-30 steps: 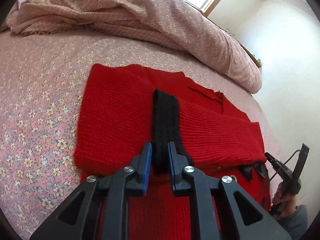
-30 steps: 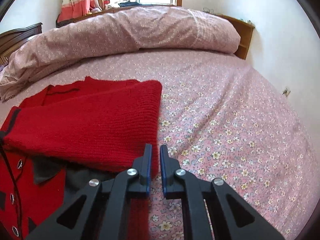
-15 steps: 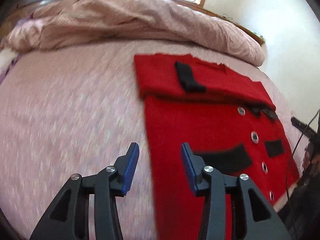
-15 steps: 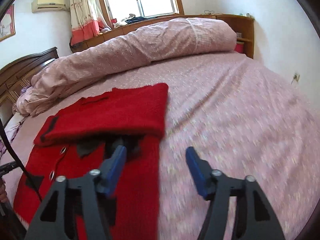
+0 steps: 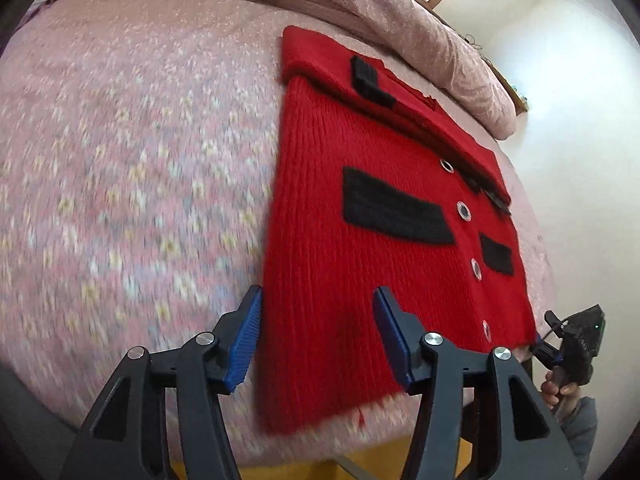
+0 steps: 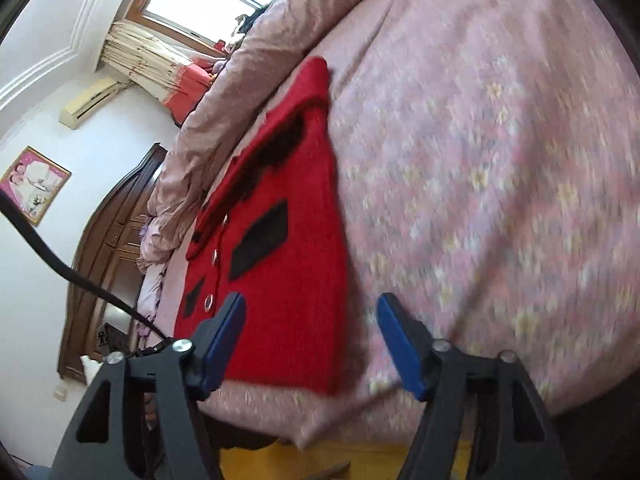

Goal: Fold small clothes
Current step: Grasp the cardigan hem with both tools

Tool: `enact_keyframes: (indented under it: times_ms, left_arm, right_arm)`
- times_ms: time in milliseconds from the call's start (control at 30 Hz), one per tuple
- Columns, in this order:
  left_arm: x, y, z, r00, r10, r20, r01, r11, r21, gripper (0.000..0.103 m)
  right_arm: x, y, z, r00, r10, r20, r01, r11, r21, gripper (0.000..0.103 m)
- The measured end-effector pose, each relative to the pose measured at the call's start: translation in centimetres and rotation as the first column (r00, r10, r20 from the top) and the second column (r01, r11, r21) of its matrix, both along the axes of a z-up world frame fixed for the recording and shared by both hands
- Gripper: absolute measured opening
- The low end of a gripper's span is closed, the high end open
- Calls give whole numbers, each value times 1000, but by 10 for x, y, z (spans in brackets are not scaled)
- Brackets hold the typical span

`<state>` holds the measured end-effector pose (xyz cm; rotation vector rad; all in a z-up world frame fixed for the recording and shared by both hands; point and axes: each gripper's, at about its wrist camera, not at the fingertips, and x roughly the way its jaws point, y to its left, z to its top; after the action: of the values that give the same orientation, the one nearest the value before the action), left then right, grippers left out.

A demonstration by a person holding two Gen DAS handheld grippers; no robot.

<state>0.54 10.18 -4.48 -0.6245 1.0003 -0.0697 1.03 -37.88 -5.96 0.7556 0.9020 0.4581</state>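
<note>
Left wrist view: left gripper (image 5: pixel 318 338) jaws opening, nothing pinched, red cardigan (image 5: pixel 384 216) at 12 o'clock; right gripper (image 6: pixel 310 340) wide but closing, gripping nothing.

bare bedspread (image 5: pixel 120 184) flanks the cardigan (image 5: pixel 360 264); heaped quilt (image 5: pixel 400 24) blocks beyond.

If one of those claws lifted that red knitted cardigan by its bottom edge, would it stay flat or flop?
The red cardigan would probably droop: its ribbed knit looks soft, and the sleeves already lie folded across its top. It likely won't slide much, since the fuzzy yarn should cling to the floral bedsheet. The thick knit may feel fairly heavy for a small garment.
</note>
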Motion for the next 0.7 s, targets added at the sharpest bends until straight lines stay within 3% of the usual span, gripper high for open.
enact_keyframes:
  times_ms: [233,400,533,700]
  left_arm:
    - [-19,-7,0,1000,1,0,-1,999,-40,55]
    - [14,-3,-1,1000,8,28,-7,1000,-26,55]
    - [8,-6,-3,999,9,36,-8,999,-40,55]
    - [-20,-5,-7,999,32,23,-28,984,-175,56]
  right_arm:
    - [0,-1,-3,1000,20,5,-20,999,50,69]
    - [1,11,-2,998,57,13,-57,998,18,69]
    - [9,11,-1,999,34,2,-34,999,32,69]
    - [15,14,2,999,44,2,-44,999,22,65]
